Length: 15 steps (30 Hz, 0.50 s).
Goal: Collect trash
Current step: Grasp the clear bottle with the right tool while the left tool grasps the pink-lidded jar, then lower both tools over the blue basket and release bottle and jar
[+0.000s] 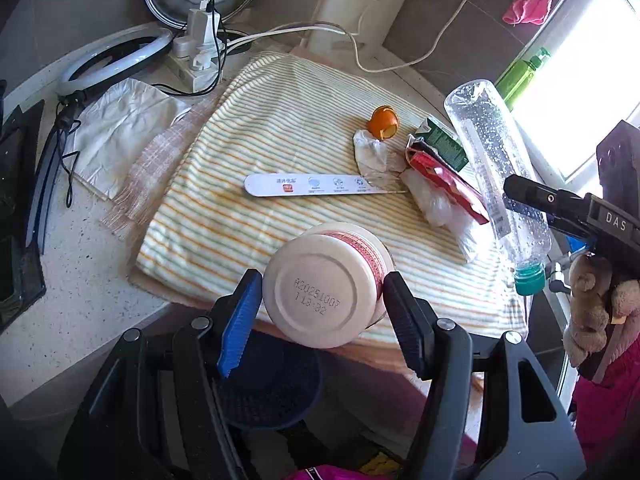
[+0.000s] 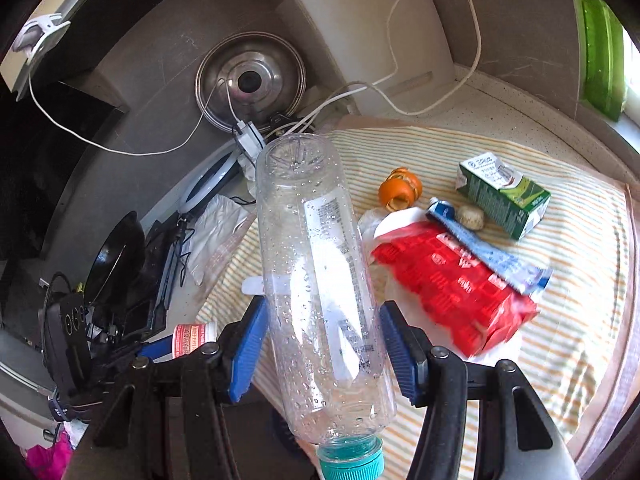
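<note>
Carrying step: left claw (image 1: 322, 300) clamped on white tub (image 1: 326, 290), right claw (image 2: 324, 352) clamped on clear bottle (image 2: 320, 280). Next: drop into bin, possibly the dark basket at 6 o'clock. Wrappers at 3 o'clock remain.

1. The right gripper (image 2: 322, 354) clamps a clear plastic bottle (image 2: 316, 264), teal cap nearest the camera.
2. Right of the bottle, on the striped towel (image 2: 568, 312), lie a red wrapper (image 2: 444, 296), an orange peel (image 2: 400, 192) and a green carton (image 2: 502, 196).
</note>
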### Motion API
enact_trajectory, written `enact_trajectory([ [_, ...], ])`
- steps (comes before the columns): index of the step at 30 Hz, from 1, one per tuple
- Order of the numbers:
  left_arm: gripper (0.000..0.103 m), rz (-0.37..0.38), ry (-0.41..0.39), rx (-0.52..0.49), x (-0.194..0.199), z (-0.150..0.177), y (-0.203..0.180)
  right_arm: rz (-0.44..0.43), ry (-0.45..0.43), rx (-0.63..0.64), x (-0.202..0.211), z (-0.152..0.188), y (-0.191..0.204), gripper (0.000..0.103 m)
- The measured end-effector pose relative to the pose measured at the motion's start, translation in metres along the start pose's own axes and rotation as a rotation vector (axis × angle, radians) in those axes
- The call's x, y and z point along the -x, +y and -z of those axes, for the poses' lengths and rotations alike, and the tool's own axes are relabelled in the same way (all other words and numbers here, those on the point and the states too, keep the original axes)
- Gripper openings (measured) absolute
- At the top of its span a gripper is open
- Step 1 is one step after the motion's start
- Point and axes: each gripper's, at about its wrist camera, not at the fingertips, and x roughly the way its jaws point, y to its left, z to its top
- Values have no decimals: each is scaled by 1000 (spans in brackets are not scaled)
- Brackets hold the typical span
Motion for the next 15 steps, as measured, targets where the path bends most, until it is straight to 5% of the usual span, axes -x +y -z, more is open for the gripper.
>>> enact_trajectory([
  [15,64,-14,95,-60,6,68,65,17,32,-127,-17,140,71,59],
])
